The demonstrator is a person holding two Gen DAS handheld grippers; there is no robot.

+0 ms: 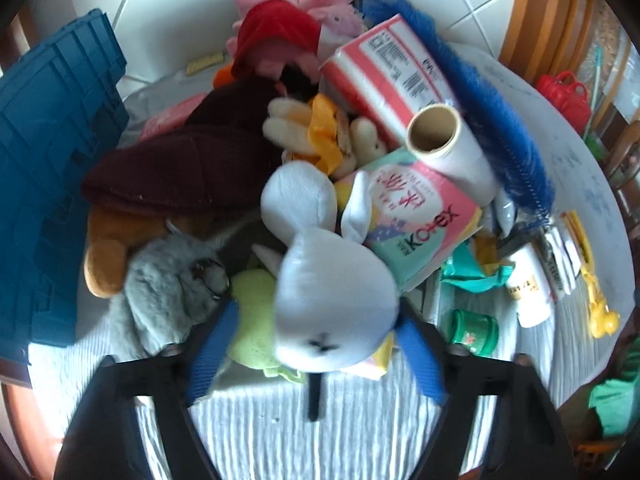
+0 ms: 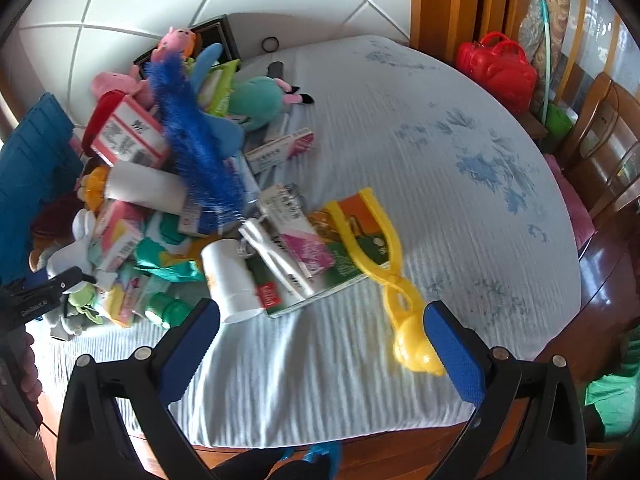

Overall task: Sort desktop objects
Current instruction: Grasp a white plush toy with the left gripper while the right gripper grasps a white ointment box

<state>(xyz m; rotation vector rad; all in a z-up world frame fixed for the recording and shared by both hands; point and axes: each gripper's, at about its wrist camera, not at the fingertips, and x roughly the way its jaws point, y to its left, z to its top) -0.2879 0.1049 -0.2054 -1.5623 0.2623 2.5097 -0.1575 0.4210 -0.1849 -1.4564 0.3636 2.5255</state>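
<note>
A pile of soft toys and packets lies on a round table with a pale blue cloth (image 2: 400,160). In the left wrist view my left gripper (image 1: 316,320) has its blue pads on both sides of a white plush rabbit's head (image 1: 332,296); its ears (image 1: 296,196) point away. The rabbit also shows in the right wrist view (image 2: 76,248), with the left gripper beside it. My right gripper (image 2: 324,320) is open and empty above the cloth, between a white cup (image 2: 232,280) and a yellow plastic scoop (image 2: 384,264).
A blue crate (image 1: 48,184) stands left of the pile. A grey plush (image 1: 168,296), a dark red hat (image 1: 180,168), a Kotex packet (image 1: 420,220), a film roll (image 1: 452,144) and a blue duster (image 1: 480,112) crowd the rabbit. A red bag (image 2: 496,68) sits at the far edge.
</note>
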